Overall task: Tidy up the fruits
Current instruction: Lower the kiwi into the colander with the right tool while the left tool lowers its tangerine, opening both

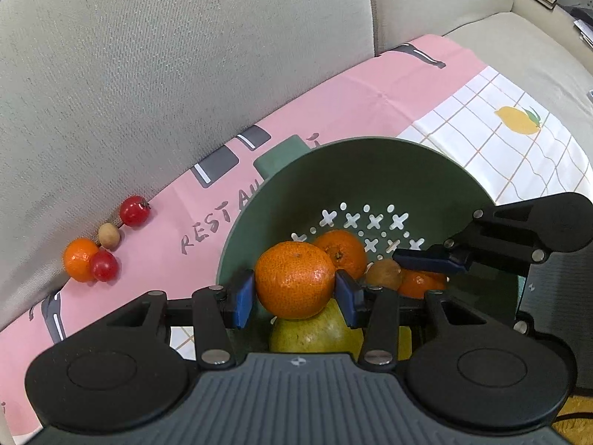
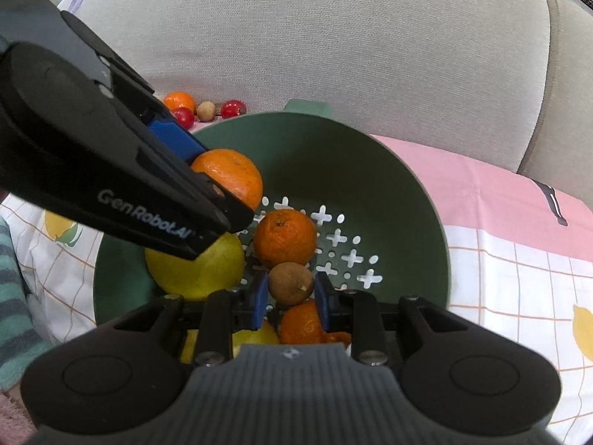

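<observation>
My left gripper [image 1: 295,292] is shut on a large mandarin [image 1: 295,284], holding it over the green colander [image 1: 289,193]; from the right wrist view the same mandarin [image 2: 231,176] hangs above a yellow-green pear [image 2: 196,265]. My right gripper [image 2: 290,296] is shut on a small brown fruit [image 2: 291,282] low inside the colander [image 2: 400,200]. Another mandarin [image 2: 284,237] and an orange piece [image 2: 300,324] lie in the bowl. In the left wrist view the right gripper [image 1: 415,259] reaches in from the right beside the brown fruit [image 1: 383,273].
Against the sofa back [image 1: 148,74] lie a small mandarin [image 1: 77,259], two red cherry tomatoes [image 1: 134,210] and a small brown fruit [image 1: 109,236] on the pink cloth [image 1: 333,104]. A striped sleeve [image 2: 15,296] shows at the left.
</observation>
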{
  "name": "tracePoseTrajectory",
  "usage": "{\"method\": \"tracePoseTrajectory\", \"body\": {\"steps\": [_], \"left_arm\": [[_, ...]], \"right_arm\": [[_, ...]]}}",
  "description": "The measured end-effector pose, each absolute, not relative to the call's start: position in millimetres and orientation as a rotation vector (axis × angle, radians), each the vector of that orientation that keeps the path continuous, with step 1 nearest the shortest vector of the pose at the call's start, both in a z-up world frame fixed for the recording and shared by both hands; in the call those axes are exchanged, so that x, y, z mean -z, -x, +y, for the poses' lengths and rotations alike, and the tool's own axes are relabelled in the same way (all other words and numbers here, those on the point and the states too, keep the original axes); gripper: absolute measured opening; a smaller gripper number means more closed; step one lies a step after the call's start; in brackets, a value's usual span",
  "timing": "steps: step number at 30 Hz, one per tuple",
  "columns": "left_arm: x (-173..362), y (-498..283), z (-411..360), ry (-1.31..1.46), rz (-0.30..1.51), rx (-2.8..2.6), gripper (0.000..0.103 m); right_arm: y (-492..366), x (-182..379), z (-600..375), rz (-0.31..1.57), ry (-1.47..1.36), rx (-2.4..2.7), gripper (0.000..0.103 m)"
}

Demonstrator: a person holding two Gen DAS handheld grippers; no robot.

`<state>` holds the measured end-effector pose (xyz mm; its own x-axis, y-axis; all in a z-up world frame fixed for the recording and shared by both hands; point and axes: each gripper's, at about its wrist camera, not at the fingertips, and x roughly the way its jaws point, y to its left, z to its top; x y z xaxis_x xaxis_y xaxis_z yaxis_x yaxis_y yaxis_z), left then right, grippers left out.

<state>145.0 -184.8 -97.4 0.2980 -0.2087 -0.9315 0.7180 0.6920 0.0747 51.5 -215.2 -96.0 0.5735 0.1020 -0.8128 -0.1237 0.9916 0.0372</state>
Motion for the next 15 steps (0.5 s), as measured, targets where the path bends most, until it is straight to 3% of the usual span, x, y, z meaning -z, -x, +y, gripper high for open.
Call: {"method": "tracePoseTrajectory", "body": {"steps": [15], "left_arm": [[104.0, -149.7, -181.1, -0.527, 1.127, 0.642, 0.055]], "right_arm": [[-58.1, 97.7, -211.2, 0.971, 0.027, -0.118, 0.025]]}}
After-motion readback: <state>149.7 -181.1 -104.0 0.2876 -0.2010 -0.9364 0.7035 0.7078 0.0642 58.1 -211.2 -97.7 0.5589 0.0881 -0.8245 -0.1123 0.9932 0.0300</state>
